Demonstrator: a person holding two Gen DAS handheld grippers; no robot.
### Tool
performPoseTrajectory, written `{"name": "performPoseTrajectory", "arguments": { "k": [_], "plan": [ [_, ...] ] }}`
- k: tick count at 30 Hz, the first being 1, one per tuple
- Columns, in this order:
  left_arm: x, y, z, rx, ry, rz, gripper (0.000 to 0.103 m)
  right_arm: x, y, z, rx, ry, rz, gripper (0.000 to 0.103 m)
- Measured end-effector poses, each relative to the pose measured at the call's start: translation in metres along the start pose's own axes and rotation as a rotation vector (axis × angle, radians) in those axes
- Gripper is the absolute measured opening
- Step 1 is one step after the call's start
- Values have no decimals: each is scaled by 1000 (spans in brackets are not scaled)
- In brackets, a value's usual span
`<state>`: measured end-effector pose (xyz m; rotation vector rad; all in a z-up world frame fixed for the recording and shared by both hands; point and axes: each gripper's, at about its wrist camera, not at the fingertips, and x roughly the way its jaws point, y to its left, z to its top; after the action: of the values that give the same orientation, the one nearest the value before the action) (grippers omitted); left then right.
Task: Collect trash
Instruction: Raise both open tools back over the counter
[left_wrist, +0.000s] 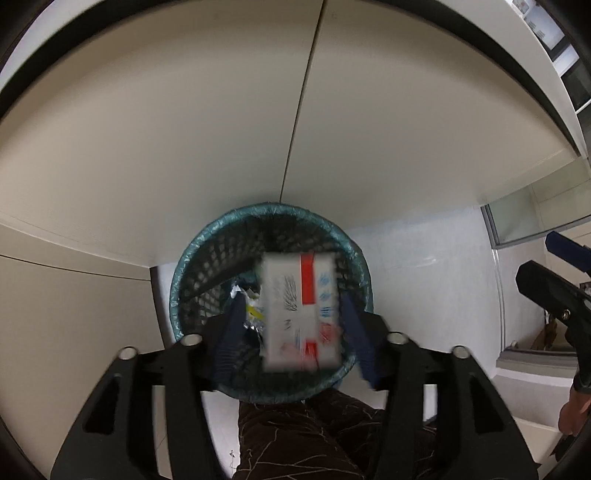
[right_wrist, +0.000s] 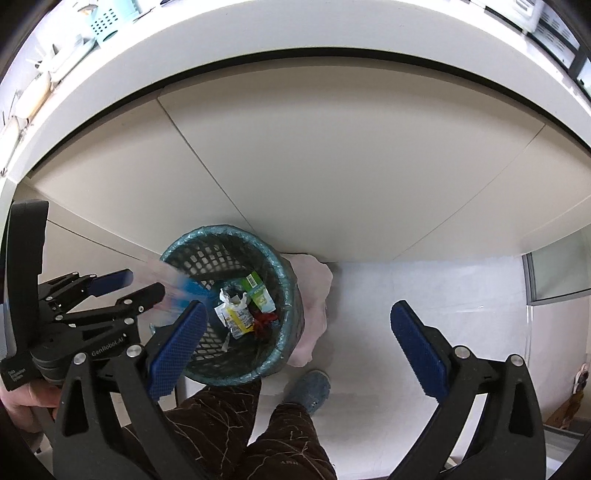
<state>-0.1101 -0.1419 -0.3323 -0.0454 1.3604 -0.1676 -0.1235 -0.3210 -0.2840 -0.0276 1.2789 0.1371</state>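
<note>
The left gripper (left_wrist: 293, 328) hangs nose-down right over the wastebasket (left_wrist: 207, 236), its blue pads (left_wrist: 231, 332) spread apart. A white carton (left_wrist: 301, 310) with a red stripe and blue print sits in the gap between them, blurred, and there is clear air on both sides of it, so the pads are not pressing it; it looks let go, above the basket's mouth. From the other side the same carton shows only as a pale and blue streak over the basket's left rim, beside the left gripper's open fingers.

The right gripper (right_wrist: 299, 332) is spread wide with nothing between its pads (right_wrist: 177, 343). It points down at the bare white floor (right_wrist: 406, 288) just right of the basket, with its left pad overlapping the basket's near edge in the view.

The basket is a dark mesh one lined with a teal bag folded over the rim. It stands against the base of a cream cabinet (right_wrist: 332, 166). At its bottom lie a green carton (right_wrist: 260, 291), a crumpled yellow and white wrapper (right_wrist: 236, 314) and a scrap of red (right_wrist: 264, 321). A pinkish cloth or bag (right_wrist: 314, 295) is bunched against the basket's right side.

Nearest to me are the person's legs in dark brown patterned trousers (right_wrist: 229, 424), and a grey-blue slipper (right_wrist: 312, 387) set on the floor just near of the basket. A white countertop (right_wrist: 295, 33) runs above the cabinet.
</note>
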Motion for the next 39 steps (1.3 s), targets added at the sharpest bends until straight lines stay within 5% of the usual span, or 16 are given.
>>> {"name": "performPoseTrajectory", "arguments": {
  "k": [4,9,24,39],
  "plan": [
    [-5,3,-4,-26,-23,-5,83,-5,1,3,-23,-31,-10,95],
    [-28,14,-9,-67,-89,-8,97,-28,10,14,-110,-128,-25,95],
    [-150,21,-10,-190,-319,39,97,-133,15,77,-154,-422,42,95],
    [-229,54,46,-228,-467,84,97,-184,51,156,-148,-530,82,95]
  ]
}}
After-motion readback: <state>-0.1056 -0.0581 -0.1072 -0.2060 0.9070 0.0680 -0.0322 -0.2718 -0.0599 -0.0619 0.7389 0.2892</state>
